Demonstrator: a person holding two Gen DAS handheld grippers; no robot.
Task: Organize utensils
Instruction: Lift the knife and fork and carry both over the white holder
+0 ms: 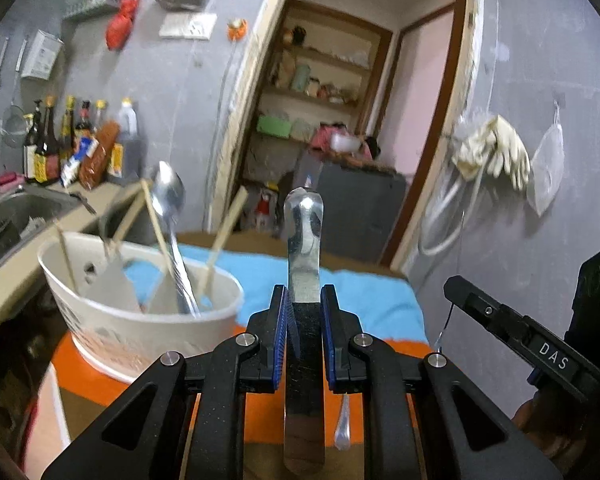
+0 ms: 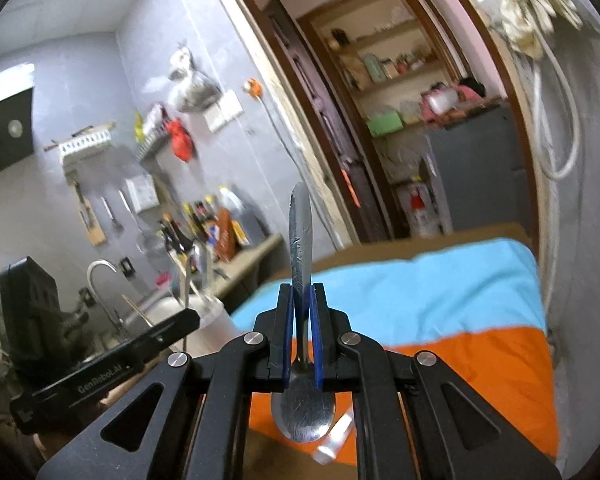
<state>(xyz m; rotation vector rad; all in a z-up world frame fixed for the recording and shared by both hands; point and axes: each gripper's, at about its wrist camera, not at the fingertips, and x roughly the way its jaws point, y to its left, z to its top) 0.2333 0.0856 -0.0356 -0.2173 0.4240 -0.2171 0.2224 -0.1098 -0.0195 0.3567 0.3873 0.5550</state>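
My left gripper (image 1: 304, 294) is shut on a flat steel utensil (image 1: 304, 240) that looks like a table knife. One end rises past the pads and the other runs back under the jaws. A white tub (image 1: 140, 320) to its left holds a spoon (image 1: 170, 200), chopsticks and a flat blade. In the right wrist view, my right gripper (image 2: 303, 292) is shut on a steel spoon (image 2: 300, 236) at its neck, with the handle pointing up and the bowl near the camera. Each gripper shows at the edge of the other's view. Another small metal utensil (image 2: 336, 436) lies on the orange cloth below.
The table carries a blue cloth (image 2: 420, 280) and an orange cloth (image 2: 480, 380). A sink (image 1: 12, 212) and a counter with sauce bottles (image 1: 60, 140) stand to the left. Straight on is an open doorway (image 1: 340, 100) with shelves, and gloves (image 1: 496, 152) hang on the right wall.
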